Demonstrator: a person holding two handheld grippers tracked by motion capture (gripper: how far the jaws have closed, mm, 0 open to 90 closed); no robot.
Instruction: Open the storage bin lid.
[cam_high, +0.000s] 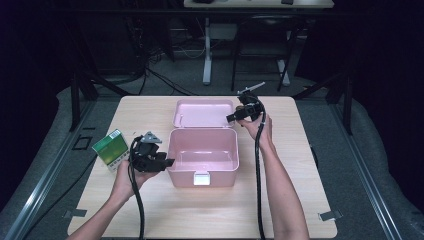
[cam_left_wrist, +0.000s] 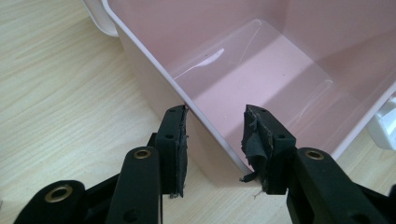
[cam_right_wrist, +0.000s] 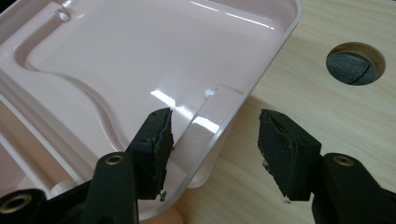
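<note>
An open pink box (cam_high: 220, 176) stands mid-table with nothing inside, its lid (cam_high: 202, 112) folded back flat behind it. My left gripper (cam_high: 168, 162) is at the box's left wall. In the left gripper view the jaws (cam_left_wrist: 215, 144) straddle that wall of the box (cam_left_wrist: 261, 79), one pad (cam_left_wrist: 177, 140) outside by the rim and the other inside, with a wide gap. My right gripper (cam_high: 232, 118) is at the lid's right edge. Its jaws (cam_right_wrist: 215, 144) stand apart across the rim of the lid (cam_right_wrist: 140, 60), not pressing on it.
A green and white carton (cam_high: 112, 148) lies on the wooden table (cam_high: 300, 175) left of my left hand. A white latch (cam_high: 201, 178) hangs on the box's front wall. A round hole (cam_right_wrist: 356, 63) in the tabletop sits just beyond the lid's corner.
</note>
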